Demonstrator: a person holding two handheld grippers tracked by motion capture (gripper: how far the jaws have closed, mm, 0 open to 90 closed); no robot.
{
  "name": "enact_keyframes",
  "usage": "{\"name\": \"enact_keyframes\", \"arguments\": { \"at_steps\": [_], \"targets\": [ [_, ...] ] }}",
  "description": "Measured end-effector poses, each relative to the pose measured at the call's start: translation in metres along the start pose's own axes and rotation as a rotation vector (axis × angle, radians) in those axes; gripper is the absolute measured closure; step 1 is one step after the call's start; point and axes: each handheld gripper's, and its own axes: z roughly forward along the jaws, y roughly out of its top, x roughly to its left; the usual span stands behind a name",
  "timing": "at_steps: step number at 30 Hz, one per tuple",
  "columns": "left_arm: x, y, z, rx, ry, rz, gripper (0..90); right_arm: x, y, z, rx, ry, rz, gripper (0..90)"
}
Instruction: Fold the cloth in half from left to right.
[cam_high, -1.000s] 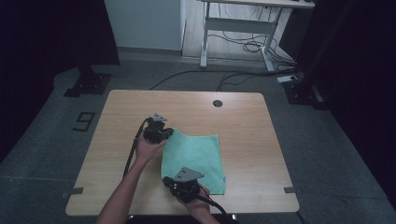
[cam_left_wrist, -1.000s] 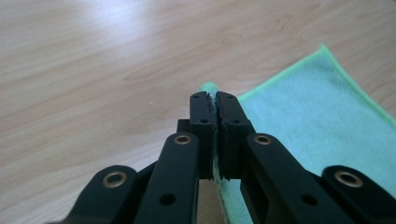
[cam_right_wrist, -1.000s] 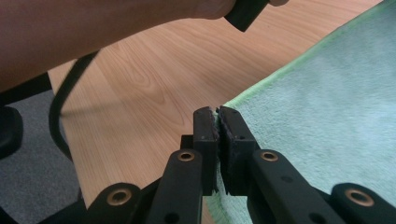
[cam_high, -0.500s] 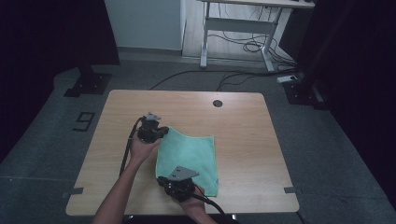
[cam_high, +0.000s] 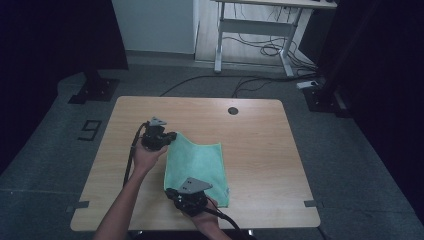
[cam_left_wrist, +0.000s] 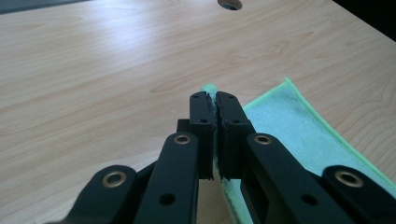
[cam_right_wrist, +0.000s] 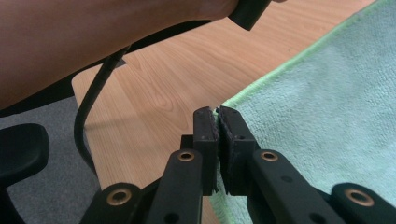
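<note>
A light green cloth (cam_high: 196, 165) lies spread on the wooden table (cam_high: 250, 130). My left gripper (cam_high: 171, 136) is shut on the cloth's far left corner, which is lifted slightly off the wood. In the left gripper view the cloth (cam_left_wrist: 289, 126) runs between the closed jaws of the left gripper (cam_left_wrist: 214, 97), its edge peeking out at the tips. My right gripper (cam_high: 172, 192) is shut on the near left corner. In the right gripper view the cloth (cam_right_wrist: 327, 107) is pinched in the right gripper (cam_right_wrist: 215, 112), with the person's left forearm (cam_right_wrist: 93, 32) crossing above.
A round cable hole (cam_high: 232, 110) sits near the table's far edge. A black cable (cam_high: 129, 160) trails from the left gripper along the forearm. Desk legs and floor cables (cam_high: 260, 50) stand beyond the table. Bare wood lies to the right of the cloth.
The left gripper has drawn the cloth's far left corner leftward and a little up. The cloth has shifted left with it. The right gripper has barely moved.
</note>
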Motion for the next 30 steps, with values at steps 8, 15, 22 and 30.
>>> {"name": "enact_keyframes", "arguments": {
  "at_steps": [8, 15, 22, 30],
  "targets": [
    [0.003, 0.011, -0.005, 0.001, 0.015, 0.006, 86.1, 0.003, 0.008, 0.009, -0.010, 0.015, 0.010, 85.5],
    [-0.005, 0.013, 0.000, 0.024, 0.005, 0.019, 86.1, 0.008, 0.017, 0.004, -0.036, 0.008, -0.012, 85.4],
    [-0.010, 0.006, 0.016, 0.055, -0.001, 0.024, 86.2, 0.002, 0.005, 0.003, -0.016, 0.004, 0.008, 85.4],
    [-0.013, 0.007, 0.024, 0.070, 0.003, 0.021, 86.0, 0.000, -0.004, -0.003, -0.021, -0.005, 0.021, 85.3]
  ]
}}
